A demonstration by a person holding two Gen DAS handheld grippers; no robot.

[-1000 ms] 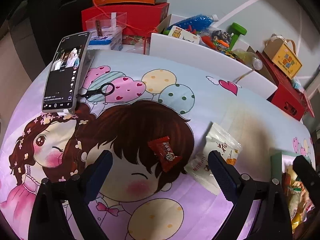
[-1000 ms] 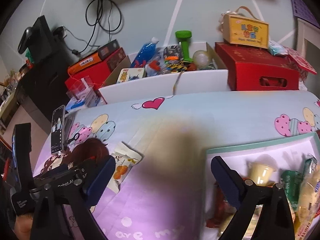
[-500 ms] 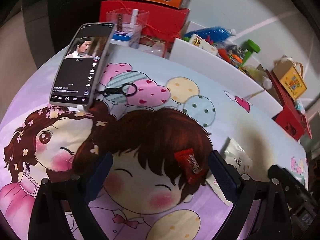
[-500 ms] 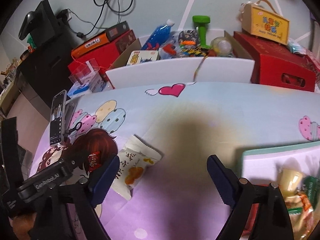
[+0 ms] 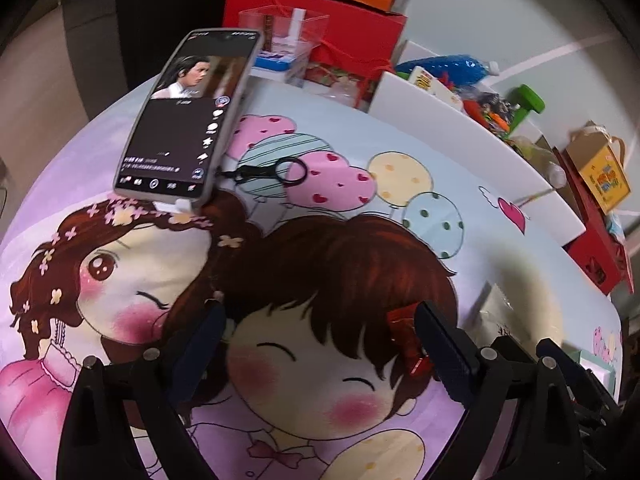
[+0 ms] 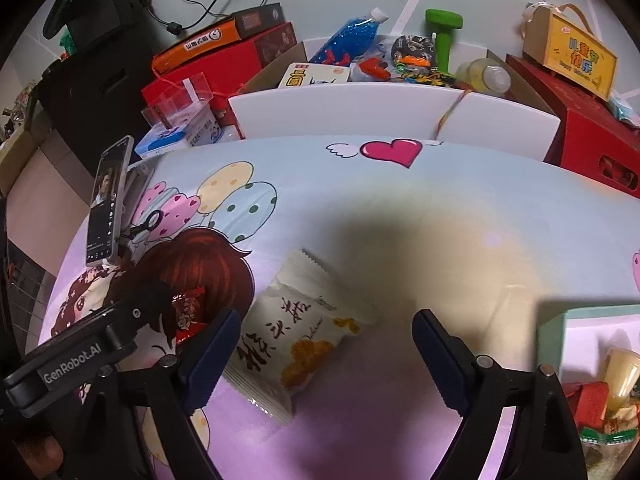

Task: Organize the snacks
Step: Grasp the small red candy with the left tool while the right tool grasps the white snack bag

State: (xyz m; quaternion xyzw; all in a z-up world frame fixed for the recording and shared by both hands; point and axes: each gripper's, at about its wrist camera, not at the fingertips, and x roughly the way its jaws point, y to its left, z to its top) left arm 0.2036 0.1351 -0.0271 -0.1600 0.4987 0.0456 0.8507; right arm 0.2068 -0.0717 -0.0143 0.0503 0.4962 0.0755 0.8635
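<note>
The left hand-held gripper (image 5: pixel 320 336) gapes over the small red foil-wrapped candy (image 5: pixel 408 344) on the cartoon-printed counter (image 5: pixel 360 216); the right hand-held gripper (image 6: pixel 326 344), also open, straddles the white crinkled snack packet (image 6: pixel 304 336), likely for pickup.

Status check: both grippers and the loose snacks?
Left gripper open, red candy beside its right finger. Right gripper open, white snack packet between its fingers, ungripped. Snack tray right. Nothing blocking.
</note>
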